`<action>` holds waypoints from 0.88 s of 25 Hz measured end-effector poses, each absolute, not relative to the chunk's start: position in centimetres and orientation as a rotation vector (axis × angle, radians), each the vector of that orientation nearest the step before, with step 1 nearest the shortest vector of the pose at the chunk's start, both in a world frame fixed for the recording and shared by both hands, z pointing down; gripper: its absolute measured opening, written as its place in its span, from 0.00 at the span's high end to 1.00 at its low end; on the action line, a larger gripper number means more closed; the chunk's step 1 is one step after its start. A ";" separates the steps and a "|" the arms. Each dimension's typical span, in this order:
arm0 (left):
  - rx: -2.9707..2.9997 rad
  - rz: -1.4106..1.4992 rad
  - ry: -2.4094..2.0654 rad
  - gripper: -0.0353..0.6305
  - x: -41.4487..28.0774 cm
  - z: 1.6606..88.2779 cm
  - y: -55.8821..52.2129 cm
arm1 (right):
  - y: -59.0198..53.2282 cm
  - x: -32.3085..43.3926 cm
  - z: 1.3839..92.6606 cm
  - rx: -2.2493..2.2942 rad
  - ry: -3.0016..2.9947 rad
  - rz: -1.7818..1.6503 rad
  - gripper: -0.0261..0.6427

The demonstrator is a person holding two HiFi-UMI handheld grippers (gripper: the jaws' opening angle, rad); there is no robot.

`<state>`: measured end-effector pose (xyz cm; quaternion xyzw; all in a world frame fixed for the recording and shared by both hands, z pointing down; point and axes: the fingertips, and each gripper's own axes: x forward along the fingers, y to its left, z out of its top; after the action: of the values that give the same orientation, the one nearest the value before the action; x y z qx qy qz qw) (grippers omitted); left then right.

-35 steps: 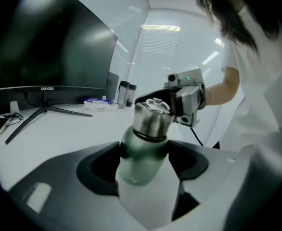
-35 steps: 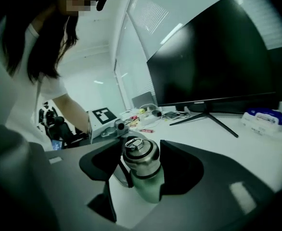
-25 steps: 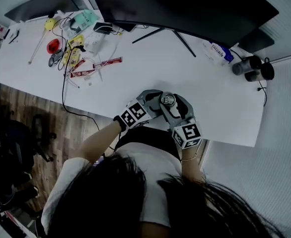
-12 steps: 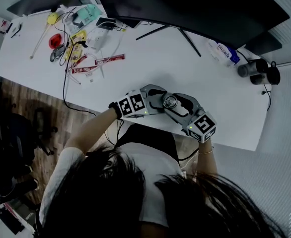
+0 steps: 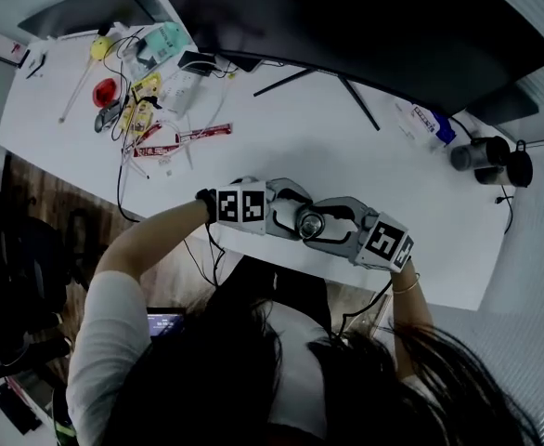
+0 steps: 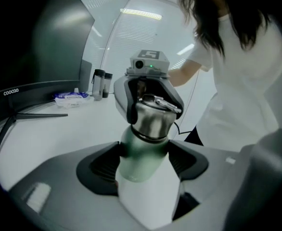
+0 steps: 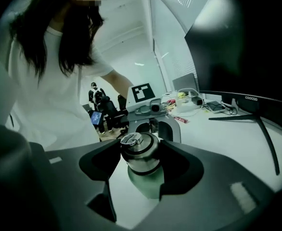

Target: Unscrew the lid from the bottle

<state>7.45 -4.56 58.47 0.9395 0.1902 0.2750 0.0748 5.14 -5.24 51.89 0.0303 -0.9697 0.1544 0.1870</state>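
A green bottle (image 6: 142,158) with a steel lid (image 6: 153,117) stands near the table's front edge, seen from above as lid (image 5: 309,221). My left gripper (image 6: 143,161) is shut on the bottle's green body, one jaw on each side. My right gripper (image 7: 140,159) is shut on the lid (image 7: 138,150), whose folding ring lies flat on top. In the head view the left gripper (image 5: 292,216) comes in from the left and the right gripper (image 5: 326,227) from the right, meeting at the bottle. The bottle's base is hidden.
A dark monitor (image 5: 365,26) on a thin-legged stand spans the back of the white table (image 5: 281,128). Cables and small clutter (image 5: 137,91) lie at the far left. Two dark cups (image 5: 490,158) and a wipes pack (image 5: 432,121) sit far right. The person's body is close behind the front edge.
My right gripper has swung around the lid from the near side to the right. The bottle and both grippers sit nearer the table's front edge in the view.
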 end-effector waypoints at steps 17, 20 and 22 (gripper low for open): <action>2.831 0.782 0.386 0.39 7.4 58.5 -4.7 | -5.2 7.2 49.6 0.755 -2.812 0.572 0.56; 2.832 0.749 0.269 0.39 7.6 58.5 -4.7 | -4.7 7.9 49.5 1.022 -2.801 0.610 0.56; 2.831 0.725 0.196 0.39 7.7 58.5 -4.8 | -4.8 8.2 49.6 1.186 -2.772 0.609 0.56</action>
<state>7.72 -4.77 58.47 0.9611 0.0665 0.2461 0.1059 8.17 -4.76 49.60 0.3853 -0.9007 0.1980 0.0327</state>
